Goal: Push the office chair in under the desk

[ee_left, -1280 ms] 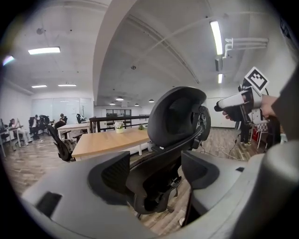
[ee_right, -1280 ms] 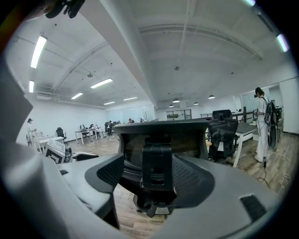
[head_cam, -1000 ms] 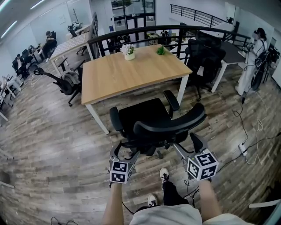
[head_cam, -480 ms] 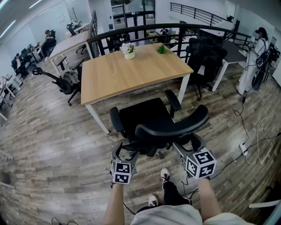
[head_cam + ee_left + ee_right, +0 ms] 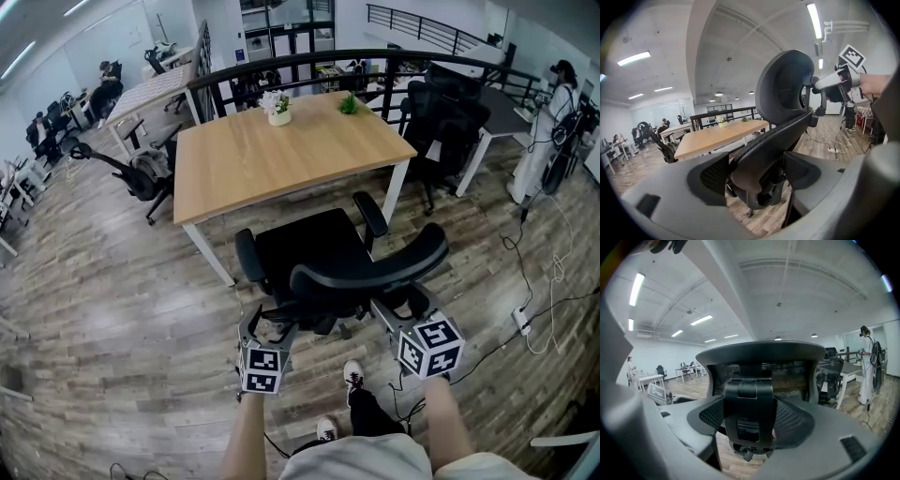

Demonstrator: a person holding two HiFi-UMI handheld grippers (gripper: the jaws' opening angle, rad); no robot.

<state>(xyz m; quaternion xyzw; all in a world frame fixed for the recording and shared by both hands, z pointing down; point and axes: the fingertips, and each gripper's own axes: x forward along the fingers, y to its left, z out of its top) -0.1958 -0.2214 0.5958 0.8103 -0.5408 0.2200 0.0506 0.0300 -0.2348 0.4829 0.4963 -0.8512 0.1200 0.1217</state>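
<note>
A black office chair (image 5: 309,246) stands just in front of the wooden desk (image 5: 281,155), its seat facing the desk and its backrest (image 5: 366,267) toward me. My left gripper (image 5: 267,328) is at the backrest's left lower edge. In the left gripper view that edge (image 5: 761,154) fills the gap of the left gripper (image 5: 754,176). My right gripper (image 5: 401,307) is behind the backrest's right side. In the right gripper view the right gripper (image 5: 750,420) has the rear bracket (image 5: 750,413) between its pads. Both pairs of jaws have just been closing, and no gap shows beside the chair parts.
Two small potted plants (image 5: 278,109) sit at the desk's far edge, and a black railing (image 5: 309,66) runs behind it. Other black chairs stand at the left (image 5: 141,178) and right (image 5: 445,122). Cables and a power strip (image 5: 518,319) lie on the floor to the right, where a person (image 5: 553,122) stands.
Both grippers have edged forward against the backrest, the right one more. The backrest top has shifted slightly to the right. The chair's seat stays where it was.
</note>
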